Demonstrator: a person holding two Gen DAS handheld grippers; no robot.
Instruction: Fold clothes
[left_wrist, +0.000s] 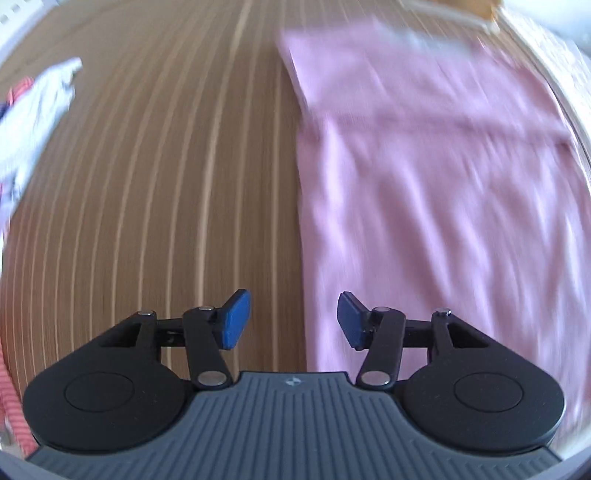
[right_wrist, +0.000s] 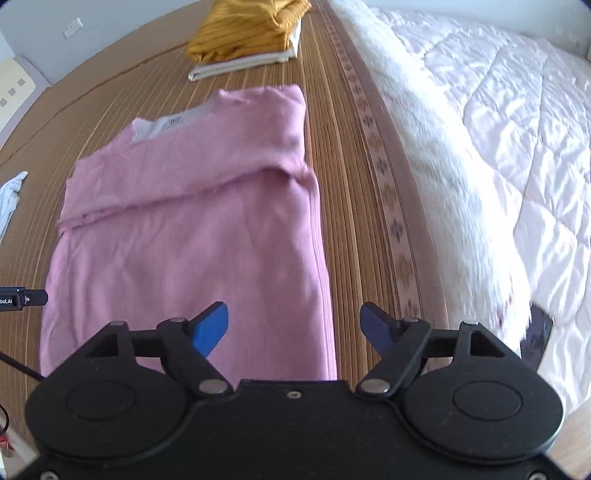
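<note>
A pink garment (right_wrist: 192, 221) lies flat on a striped bamboo mat (right_wrist: 343, 184), with both sides folded in and a white neck label at its far end. The left wrist view shows the same pink garment (left_wrist: 424, 177), blurred, filling the right half. My left gripper (left_wrist: 293, 319) hovers over the garment's left edge, open, nothing between its blue pads (left_wrist: 236, 317). Over the garment's right edge, my right gripper (right_wrist: 293, 328) stands open and empty too. A bit of the left gripper shows at the left border of the right wrist view.
A folded mustard garment (right_wrist: 247, 29) on a folded white one sits at the mat's far end. A white furry blanket (right_wrist: 436, 155) and a quilted duvet (right_wrist: 524, 129) lie right of the mat. Crumpled white and red-striped clothes (left_wrist: 33, 122) lie at the left. A dark phone (right_wrist: 537, 336) rests at right.
</note>
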